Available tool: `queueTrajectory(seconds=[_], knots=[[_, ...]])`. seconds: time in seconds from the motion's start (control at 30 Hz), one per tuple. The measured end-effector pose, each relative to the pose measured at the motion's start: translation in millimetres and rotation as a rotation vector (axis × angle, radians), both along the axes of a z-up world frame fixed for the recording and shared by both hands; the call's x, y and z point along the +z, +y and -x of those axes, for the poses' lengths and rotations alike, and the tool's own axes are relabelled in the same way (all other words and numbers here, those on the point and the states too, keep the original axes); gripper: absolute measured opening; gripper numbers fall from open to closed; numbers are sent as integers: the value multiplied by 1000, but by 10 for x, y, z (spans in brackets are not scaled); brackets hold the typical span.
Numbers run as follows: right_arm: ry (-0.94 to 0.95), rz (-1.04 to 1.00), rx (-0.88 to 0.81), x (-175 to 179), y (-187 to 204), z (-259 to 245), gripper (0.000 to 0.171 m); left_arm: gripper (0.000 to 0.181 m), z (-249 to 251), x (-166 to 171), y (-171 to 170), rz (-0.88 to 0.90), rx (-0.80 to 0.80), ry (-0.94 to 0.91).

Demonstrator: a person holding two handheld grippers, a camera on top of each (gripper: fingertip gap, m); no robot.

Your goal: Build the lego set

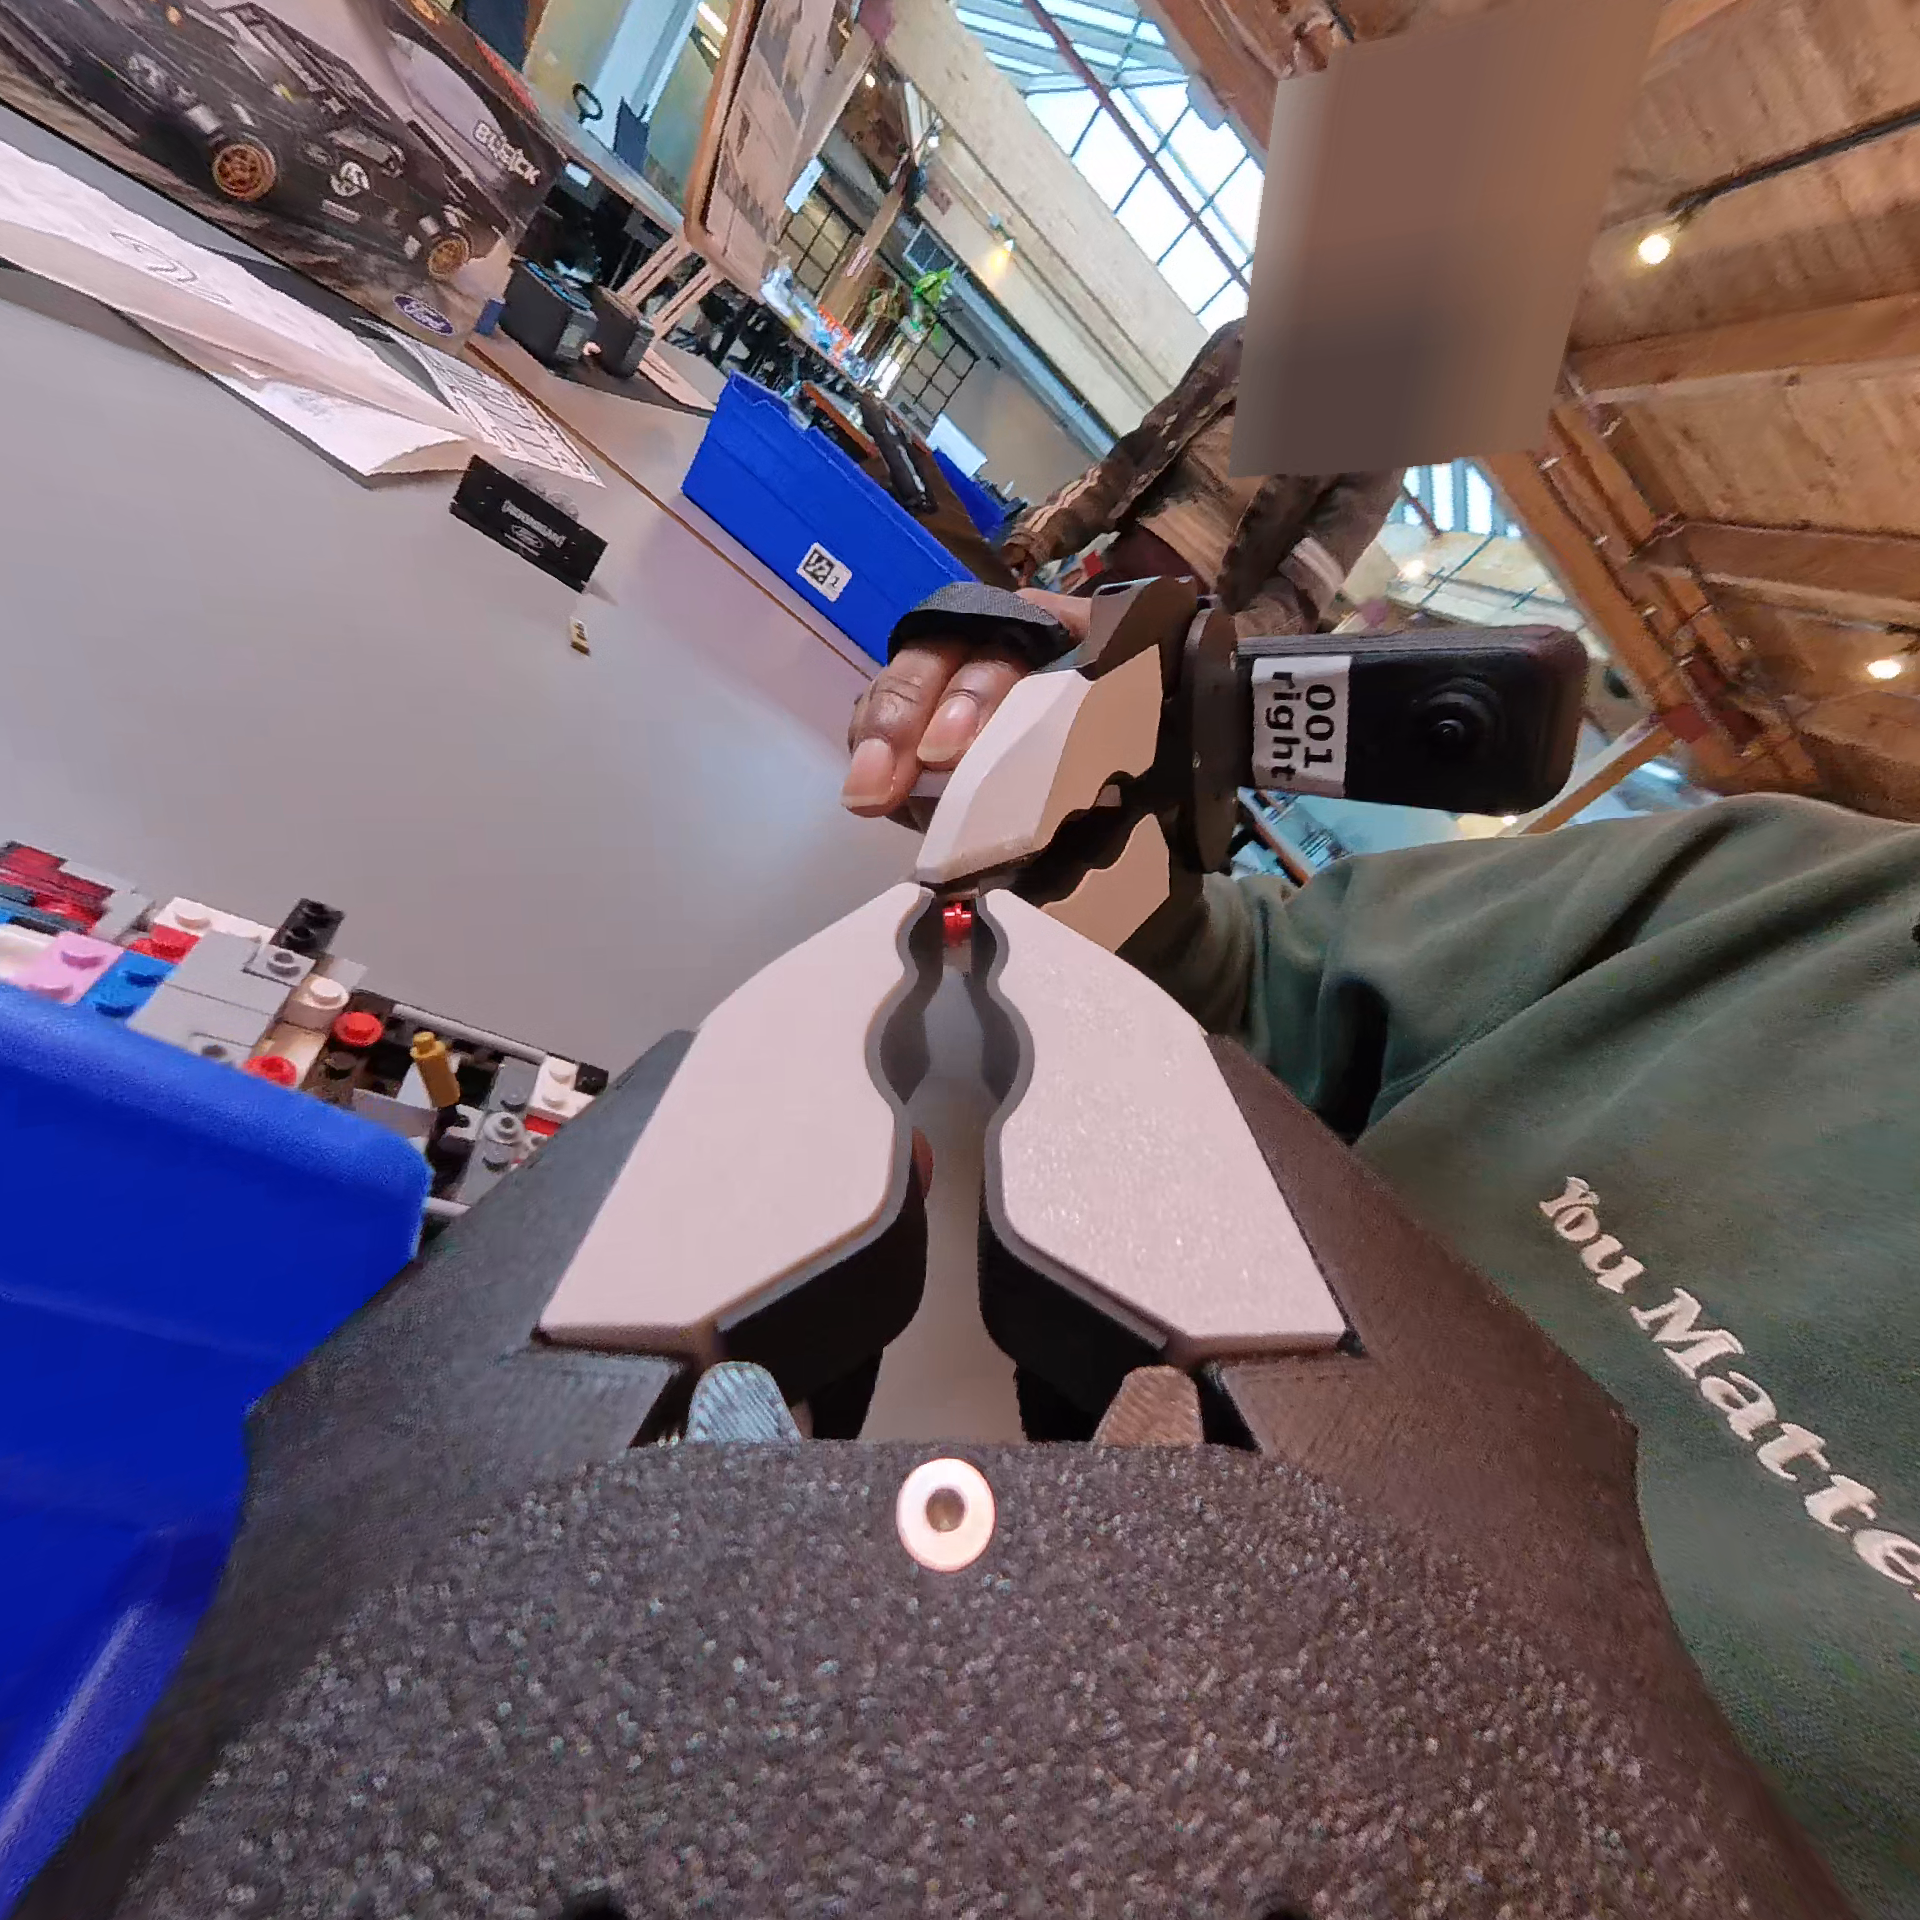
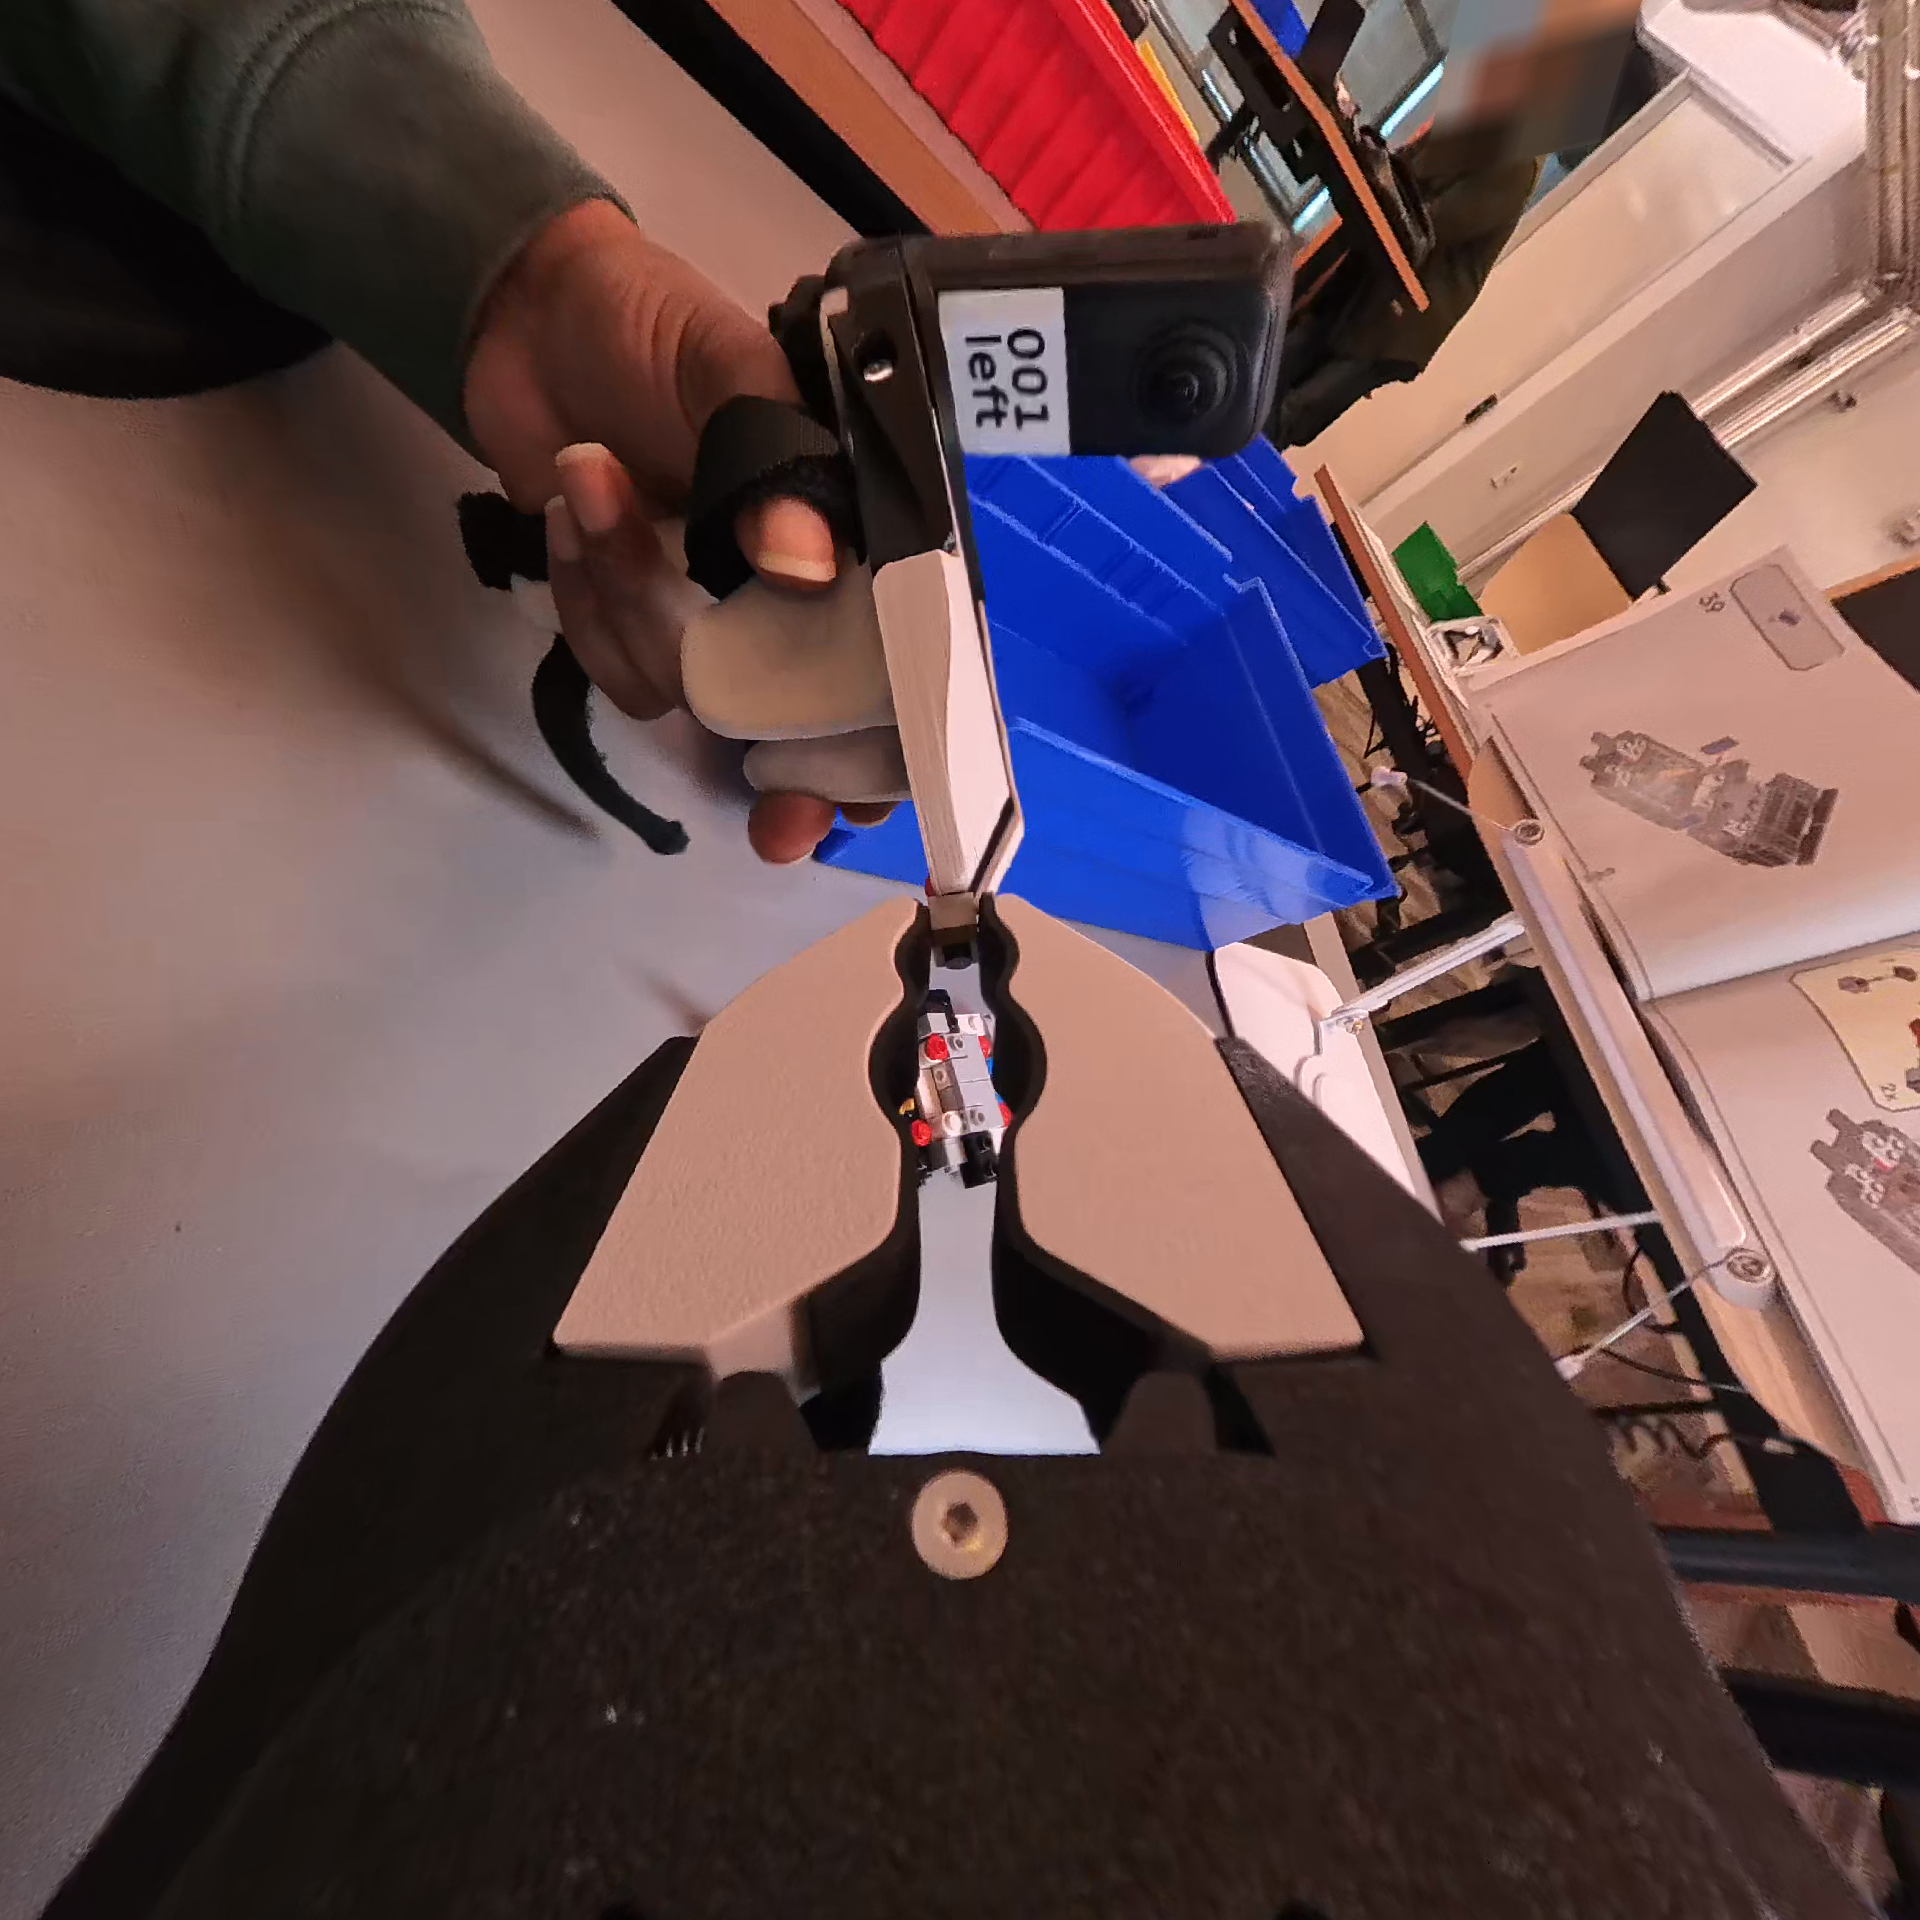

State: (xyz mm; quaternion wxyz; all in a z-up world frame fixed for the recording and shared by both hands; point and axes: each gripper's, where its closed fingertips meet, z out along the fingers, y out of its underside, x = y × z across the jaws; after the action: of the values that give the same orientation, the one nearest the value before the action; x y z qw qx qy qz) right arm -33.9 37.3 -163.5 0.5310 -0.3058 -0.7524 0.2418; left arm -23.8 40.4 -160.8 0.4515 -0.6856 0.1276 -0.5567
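Observation:
My left gripper [image 1: 953, 896] is nearly closed, its tips pinching a small red piece [image 1: 954, 923] above the grey table [image 1: 416, 675]. My right gripper's fingers [image 1: 997, 769] come in from the upper right, and their tips meet the left tips. In the right wrist view, my right gripper [image 2: 956, 914] is shut on a small grey and black piece [image 2: 953, 932], and the left gripper's fingers [image 2: 951, 727] come down onto it from above. A small grey brick assembly with red studs [image 2: 961, 1091] shows in the gap between my right fingers. I cannot tell whether they grip it.
A blue bin [image 1: 156, 1247] with several loose bricks [image 1: 312, 997] is at the left. A box picturing a black car [image 1: 312, 135], instruction sheets [image 1: 260, 332], a small black plaque [image 1: 530, 530] and another blue bin [image 1: 810, 520] lie farther back. Blue bins [image 2: 1143, 727] and an open booklet [image 2: 1714, 779] show in the right wrist view. Less than 4 cm separates the two grippers' tips.

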Motion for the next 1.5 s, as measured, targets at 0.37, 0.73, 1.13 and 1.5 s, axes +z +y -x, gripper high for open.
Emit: queueTrajectory(seconds=[0.37,0.73,1.13,1.5], knots=[[8,272,-118,99,454,-83,8,6,1561,185,308,-171,651,831],[20,383,-101,-26,415,-18,8,50,1703,-139,416,-164,717,937],[-10,374,-116,-130,415,9,9,41,1160,-349,212,-222,368,917],[-31,369,-140,-189,453,17,9,49,814,-279,21,-299,192,816]])
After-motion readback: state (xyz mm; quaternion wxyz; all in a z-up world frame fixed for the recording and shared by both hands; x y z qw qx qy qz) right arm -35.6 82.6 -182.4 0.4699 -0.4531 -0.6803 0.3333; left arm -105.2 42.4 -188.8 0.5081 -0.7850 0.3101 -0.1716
